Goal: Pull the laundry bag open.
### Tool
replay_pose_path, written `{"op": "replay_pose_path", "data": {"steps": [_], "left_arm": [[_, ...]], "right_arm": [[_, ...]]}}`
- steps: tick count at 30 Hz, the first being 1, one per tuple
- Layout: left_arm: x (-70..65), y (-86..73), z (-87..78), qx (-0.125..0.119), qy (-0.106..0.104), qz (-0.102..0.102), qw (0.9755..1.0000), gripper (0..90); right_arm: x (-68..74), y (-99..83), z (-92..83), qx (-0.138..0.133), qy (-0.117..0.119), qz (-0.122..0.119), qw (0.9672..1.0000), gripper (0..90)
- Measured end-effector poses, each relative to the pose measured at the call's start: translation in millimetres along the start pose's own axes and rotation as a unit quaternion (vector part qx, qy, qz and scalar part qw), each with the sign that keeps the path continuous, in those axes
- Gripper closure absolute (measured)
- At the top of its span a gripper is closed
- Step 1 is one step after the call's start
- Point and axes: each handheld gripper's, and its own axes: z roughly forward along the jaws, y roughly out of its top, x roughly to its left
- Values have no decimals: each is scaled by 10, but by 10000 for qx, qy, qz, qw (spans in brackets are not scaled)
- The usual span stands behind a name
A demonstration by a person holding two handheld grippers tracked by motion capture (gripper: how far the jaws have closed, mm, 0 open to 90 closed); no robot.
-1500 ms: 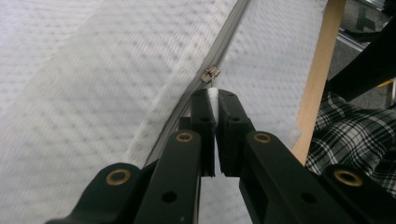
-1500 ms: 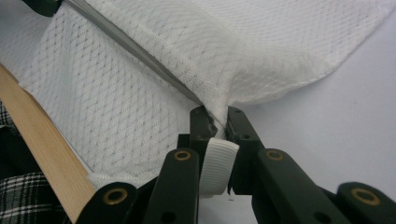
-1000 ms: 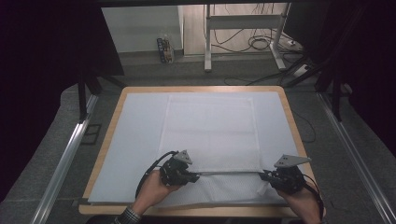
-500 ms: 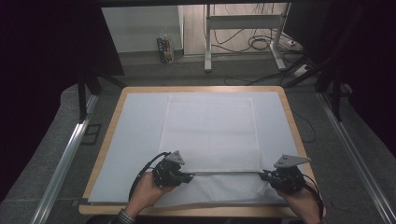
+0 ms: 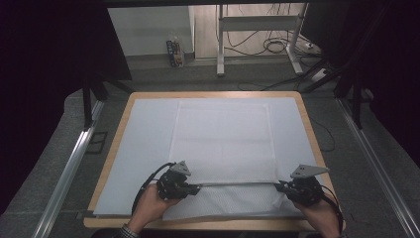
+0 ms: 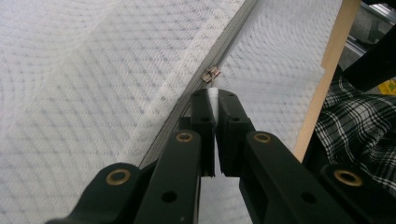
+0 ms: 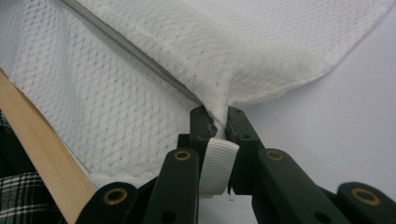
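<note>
A white mesh cloth (image 5: pixel 223 139) lies flat on a pale mat (image 5: pixel 143 144) on the wooden table (image 5: pixel 309 129). A grey zipper (image 5: pixel 237 184) runs across the cloth's near part. My left gripper (image 5: pixel 197 188) sits at the zipper's left end. In the left gripper view its jaws (image 6: pixel 213 100) are shut on the white pull tab (image 6: pixel 213 94) that hangs from the metal slider (image 6: pixel 211 74). My right gripper (image 5: pixel 278 186) is at the zipper's right end. In the right gripper view it (image 7: pixel 217 112) is shut on a pinched fold of the mesh cloth (image 7: pixel 224 70) beside the zipper (image 7: pixel 140 53).
The table's near wooden edge (image 5: pixel 208 224) runs just behind both hands. Metal rails (image 5: pixel 69 163) flank the table left and right. Beyond the far edge stand desk legs (image 5: pixel 220 39) and loose cables (image 5: pixel 277 47) on the floor. A plaid sleeve (image 6: pixel 355 116) shows past the table edge.
My left gripper has slid a little to the left along the zipper line with the pull tab in its jaws. The right gripper has stayed where it was.
</note>
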Motion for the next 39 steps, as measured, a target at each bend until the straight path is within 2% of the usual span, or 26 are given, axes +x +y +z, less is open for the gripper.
{"op": "replay_pose_path", "data": {"steps": [14, 23, 25, 33, 39], "left_arm": [[14, -85, -57, 33, 73, -59, 10000, 876], [54, -180, -135, -36, 57, -195, 9998, 876], [56, -198, -149, -6, 133, -205, 9997, 876], [98, -297, -222, -57, 207, -329, 9992, 876], [103, -342, -251, -52, 274, -348, 9990, 876]], "right_arm": [[23, 9, 9, 47, -28, -43, 10000, 817], [14, 6, 3, 70, -79, -5, 9999, 817], [15, 7, 4, 77, -89, -16, 9999, 817], [11, 2, 3, 91, -117, 23, 9999, 818], [11, 1, 7, 97, -109, 28, 9999, 818]]}}
